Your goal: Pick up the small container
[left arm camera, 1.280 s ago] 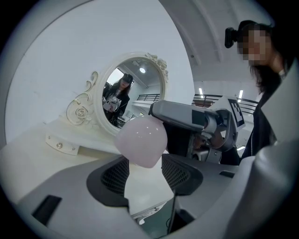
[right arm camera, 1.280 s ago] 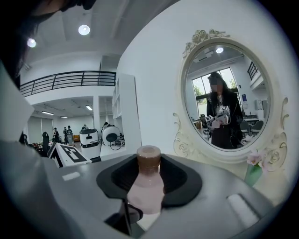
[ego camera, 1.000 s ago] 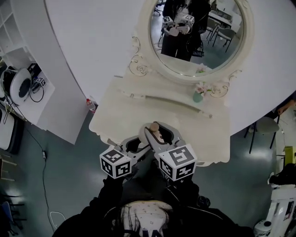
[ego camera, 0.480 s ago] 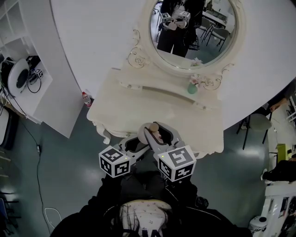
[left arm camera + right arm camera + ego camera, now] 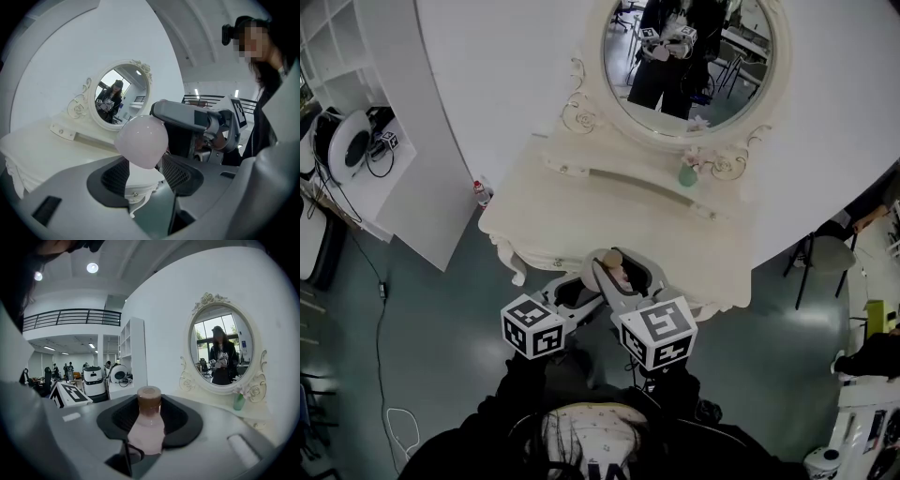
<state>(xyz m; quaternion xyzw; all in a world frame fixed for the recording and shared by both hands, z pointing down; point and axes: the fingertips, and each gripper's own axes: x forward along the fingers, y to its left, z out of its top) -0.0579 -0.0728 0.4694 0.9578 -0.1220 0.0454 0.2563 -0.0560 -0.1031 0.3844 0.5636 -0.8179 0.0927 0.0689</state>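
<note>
My right gripper (image 5: 628, 269) is shut on a small pale pink bottle (image 5: 618, 274) with a brown cap, held out over the front edge of the dressing table (image 5: 609, 220). In the right gripper view the bottle (image 5: 149, 427) stands between the dark pads (image 5: 180, 420), cap pointing away. My left gripper (image 5: 574, 292) is close beside it on the left, jaws apart. In the left gripper view a pale pink rounded thing (image 5: 141, 140) covers the jaw tips. I cannot tell whether the pads touch it. The right gripper's grey body (image 5: 211, 124) shows just behind.
The cream dressing table carries an oval mirror (image 5: 684, 66) and a small green vase (image 5: 687, 174) with flowers at the back. A red-capped bottle (image 5: 481, 192) stands on the floor at its left. White shelves (image 5: 356, 112) are far left and a chair (image 5: 825, 248) is at right.
Both grippers have moved together with the person, and the dressing table has shifted slightly up in the head view. The right gripper's hold on the bottle is unchanged.
</note>
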